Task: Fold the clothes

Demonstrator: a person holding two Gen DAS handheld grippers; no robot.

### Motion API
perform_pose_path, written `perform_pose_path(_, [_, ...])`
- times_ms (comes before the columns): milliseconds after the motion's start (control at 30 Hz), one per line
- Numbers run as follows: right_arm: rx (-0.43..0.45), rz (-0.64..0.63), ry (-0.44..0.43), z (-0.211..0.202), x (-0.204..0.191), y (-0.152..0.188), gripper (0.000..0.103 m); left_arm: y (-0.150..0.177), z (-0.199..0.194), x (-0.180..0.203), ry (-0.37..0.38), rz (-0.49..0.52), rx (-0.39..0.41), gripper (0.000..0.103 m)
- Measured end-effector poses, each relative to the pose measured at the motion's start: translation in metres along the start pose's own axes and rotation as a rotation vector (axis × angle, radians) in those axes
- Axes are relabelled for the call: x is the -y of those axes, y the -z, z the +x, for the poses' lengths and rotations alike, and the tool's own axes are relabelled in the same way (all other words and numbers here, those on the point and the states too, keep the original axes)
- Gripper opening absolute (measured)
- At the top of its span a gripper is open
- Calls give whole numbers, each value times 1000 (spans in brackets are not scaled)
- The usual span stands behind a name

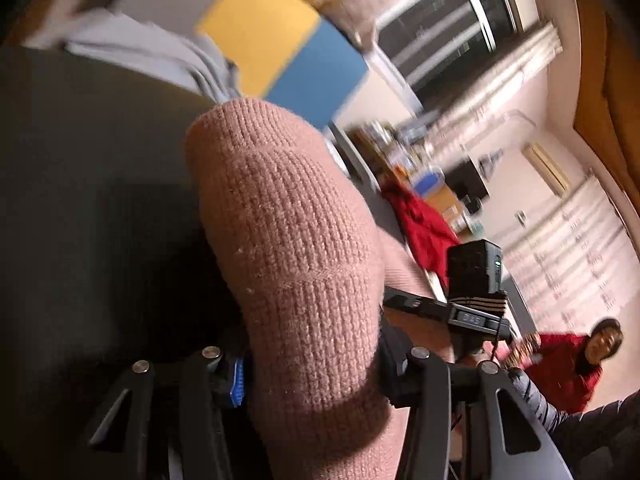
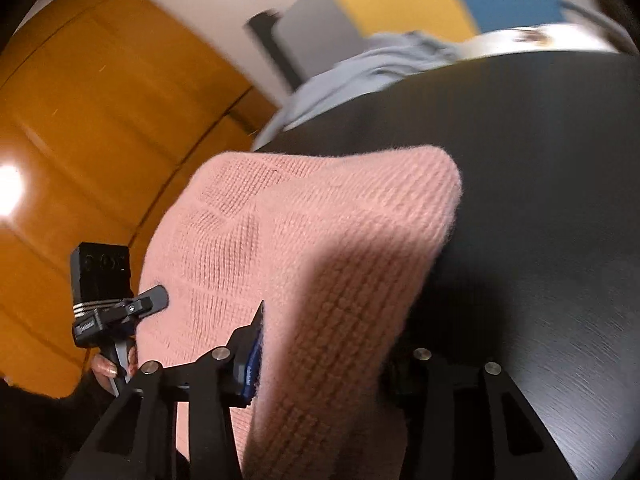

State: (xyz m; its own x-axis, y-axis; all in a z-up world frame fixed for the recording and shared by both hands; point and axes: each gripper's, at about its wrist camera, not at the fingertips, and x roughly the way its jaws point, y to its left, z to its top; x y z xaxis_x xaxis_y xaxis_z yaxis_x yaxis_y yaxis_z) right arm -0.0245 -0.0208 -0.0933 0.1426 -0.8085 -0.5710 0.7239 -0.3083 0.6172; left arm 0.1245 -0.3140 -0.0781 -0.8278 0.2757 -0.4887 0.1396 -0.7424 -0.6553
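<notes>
**Mia:** What is the left gripper point(image 1: 316, 376) doing?

**Ben:** It is pinching a thick fold of the pink sweater point(image 1: 296, 248). The knit is bunching up between its two black fingers, and they are squeezing it on both sides. The gripper is pointing a bit downward, over the dark table point(image 1: 88, 208).

**Mia:** And the right gripper point(image 2: 320, 368)?

**Ben:** It is doing the same thing. Its fingers are clamping another fold of the pink sweater point(image 2: 304, 240), and it is tipping down toward the table point(image 2: 540, 220) too.

**Mia:** Where is the sweater?

**Ben:** It is hanging between the two grippers, lifted over the table. Each camera is showing the other gripper just beside the sweater, with a hand point(image 2: 110, 370) holding its handle.

**Mia:** What else is lying there?

**Ben:** A light blue cloth point(image 2: 360, 68) is sitting at the far edge of the table. A red cloth point(image 1: 424, 228) is lying farther away.
</notes>
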Motion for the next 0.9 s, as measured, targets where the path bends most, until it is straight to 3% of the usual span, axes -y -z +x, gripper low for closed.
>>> perform_pose_path(200, [-140, -210, -193, 136, -106, -79, 45, -12, -123, -61, -170, -69, 248, 49])
perform_pose_path(400, [-252, -422, -298, 273, -225, -151, 45, -28, -225, -141, -337, -183, 489, 49])
perform_pose_path(567, [-292, -492, -277, 364, -274, -178, 40, -22, -259, -240, -509, -337, 508, 49])
perform_pose_path(700, [-392, -525, -140, 428, -268, -159, 40, -2, -263, -286, -522, -453, 497, 49])
perform_pose_path(800, [-372, -571, -97, 433, -258, -148, 41, 1, -268, -289, -524, -446, 489, 49])
perform_pose_path(900, [-291, -663, -44, 413, -269, -150, 43, 6, -281, -292, -536, -446, 478, 51])
